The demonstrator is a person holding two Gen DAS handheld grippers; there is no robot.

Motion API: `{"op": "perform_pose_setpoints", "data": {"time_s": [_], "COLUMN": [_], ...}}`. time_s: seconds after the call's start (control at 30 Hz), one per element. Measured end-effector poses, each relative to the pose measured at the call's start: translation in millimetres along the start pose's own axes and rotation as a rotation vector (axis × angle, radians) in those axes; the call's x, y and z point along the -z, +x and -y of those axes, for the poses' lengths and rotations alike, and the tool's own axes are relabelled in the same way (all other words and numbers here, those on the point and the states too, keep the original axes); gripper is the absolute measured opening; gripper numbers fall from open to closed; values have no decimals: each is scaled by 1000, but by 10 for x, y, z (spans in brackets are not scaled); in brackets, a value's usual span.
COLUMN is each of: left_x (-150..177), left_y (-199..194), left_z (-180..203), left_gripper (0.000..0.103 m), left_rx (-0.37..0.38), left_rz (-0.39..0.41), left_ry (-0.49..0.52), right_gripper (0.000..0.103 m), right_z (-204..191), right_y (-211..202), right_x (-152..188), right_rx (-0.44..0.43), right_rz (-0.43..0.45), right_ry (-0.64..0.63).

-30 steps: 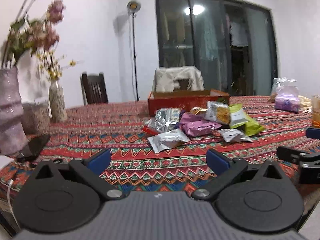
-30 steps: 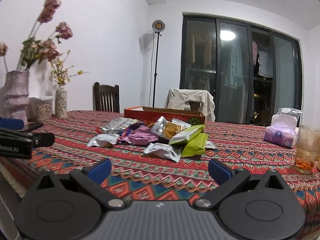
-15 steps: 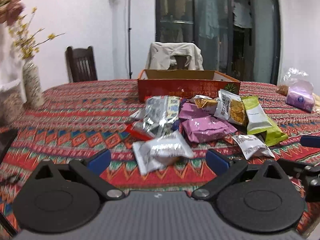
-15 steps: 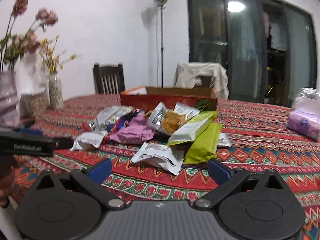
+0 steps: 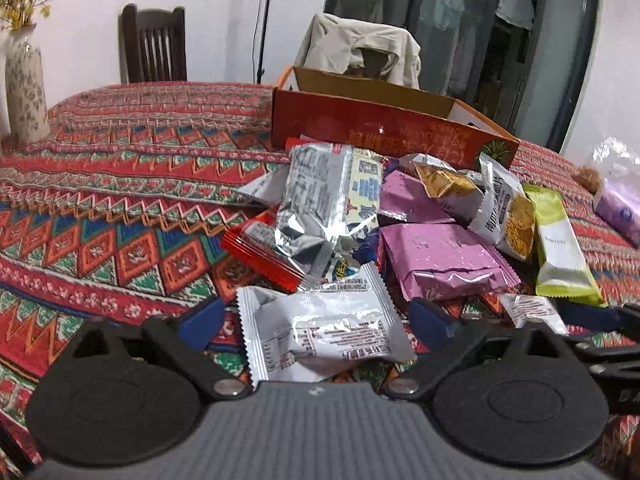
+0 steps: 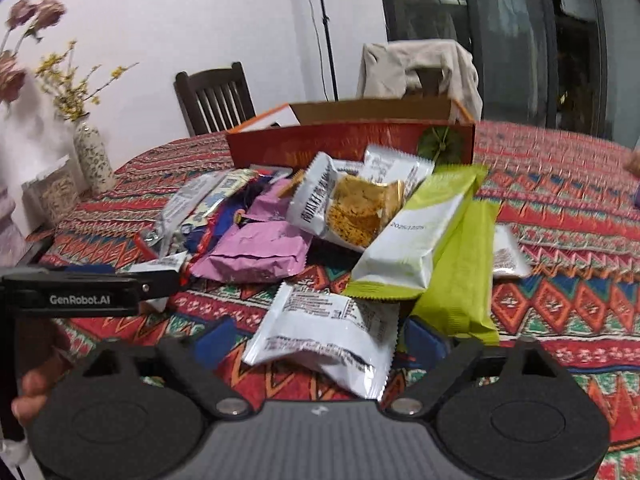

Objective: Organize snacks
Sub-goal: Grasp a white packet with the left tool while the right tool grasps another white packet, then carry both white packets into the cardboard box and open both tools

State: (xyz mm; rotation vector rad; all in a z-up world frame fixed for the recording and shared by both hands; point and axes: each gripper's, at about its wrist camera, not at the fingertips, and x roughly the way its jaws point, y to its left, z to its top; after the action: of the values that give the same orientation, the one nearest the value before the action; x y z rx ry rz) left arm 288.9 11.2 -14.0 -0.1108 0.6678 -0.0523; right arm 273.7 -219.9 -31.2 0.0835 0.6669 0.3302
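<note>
Left view only: tissue pack (image 5: 618, 208).
Right view only: dried flowers (image 6: 24, 28).
Snacks: crinkled silver packet (image 5: 320, 330) between spread left gripper (image 5: 316, 320) fingers; right gripper (image 6: 320, 340) likewise spread.

"GenRobot.AI" on the left gripper (image 6: 80, 300) — "2025/12/25" on the green-white snack packet (image 6: 416, 228).

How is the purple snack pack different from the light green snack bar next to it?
The purple pack is wide, squarish and crinkled; the green bar is long, narrow and smooth. The purple pack is one colour; the green bar has a white middle panel. The purple pack lies nearer the red box's middle, the green bar toward its right end. Both are sealed and lie on the patterned tablecloth.
</note>
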Motion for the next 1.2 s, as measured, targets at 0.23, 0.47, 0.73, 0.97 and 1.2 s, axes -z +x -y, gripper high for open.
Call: {"op": "perform_pose_setpoints", "data": {"time_s": [0.23,0.47,0.73,0.97,1.2], "left_x": [179,314,216,-112,-879], "left_y": [-232,-529,-673,-707,-612], "left_z": [39,146,136,94,133], "left_gripper": [59,38,26,22,22], "left_rx": [33,62,77,118,176], "left_rz": [22,29,46,104,206], "left_ry": [7,42,18,-28,16], "right_gripper": [58,34,30,29,29], "right_z": [-220,-168,-112,-61,138], "right_y": [-9,-325,-472,-705,-728], "right_x": [93,188,188,-11,-446], "right_rx": [31,-66,-82,-97,-60], "right_rz": [-11,18,55,154,221], "right_ry": [-142,-98,-89,-98,-128]}}
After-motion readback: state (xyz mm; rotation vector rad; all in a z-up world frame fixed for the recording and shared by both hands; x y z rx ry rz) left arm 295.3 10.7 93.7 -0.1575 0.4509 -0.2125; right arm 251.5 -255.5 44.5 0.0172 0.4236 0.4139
